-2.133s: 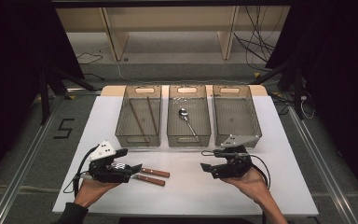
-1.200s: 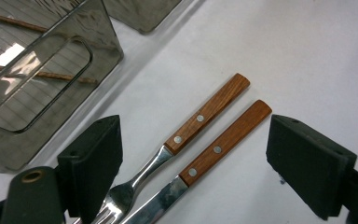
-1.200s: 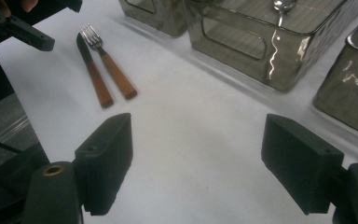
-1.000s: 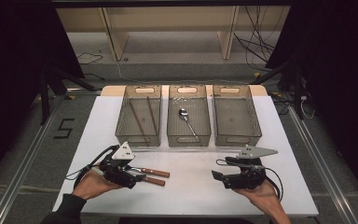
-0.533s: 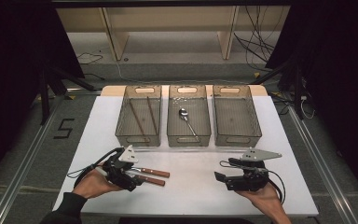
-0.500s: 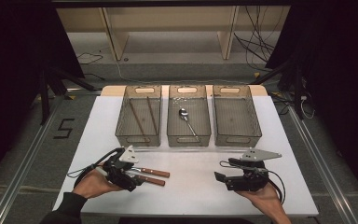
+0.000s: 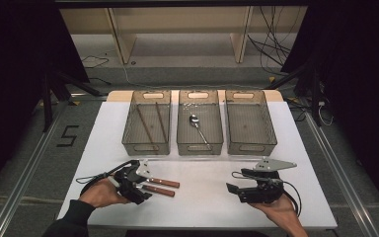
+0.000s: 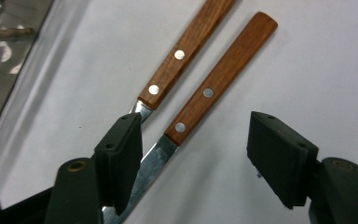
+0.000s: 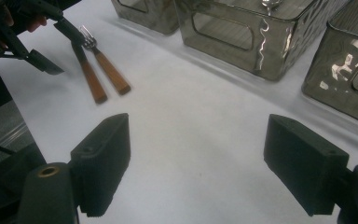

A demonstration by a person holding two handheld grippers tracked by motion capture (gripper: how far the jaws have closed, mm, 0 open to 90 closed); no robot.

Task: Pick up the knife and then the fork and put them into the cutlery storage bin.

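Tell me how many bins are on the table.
3, in a row at the table's far side: the left bin holds two chopsticks, the middle bin a spoon, and the right bin looks empty. None seems hidden.

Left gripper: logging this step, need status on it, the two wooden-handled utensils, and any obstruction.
Left gripper open, jaws straddling the nearer wooden-handled utensil. Second wooden-handled utensil alongside, outside the jaws. Right gripper open, holding nothing. Nothing blocking.

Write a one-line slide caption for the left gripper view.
Open left gripper poised over two wooden-handled utensils lying side by side on the white table.
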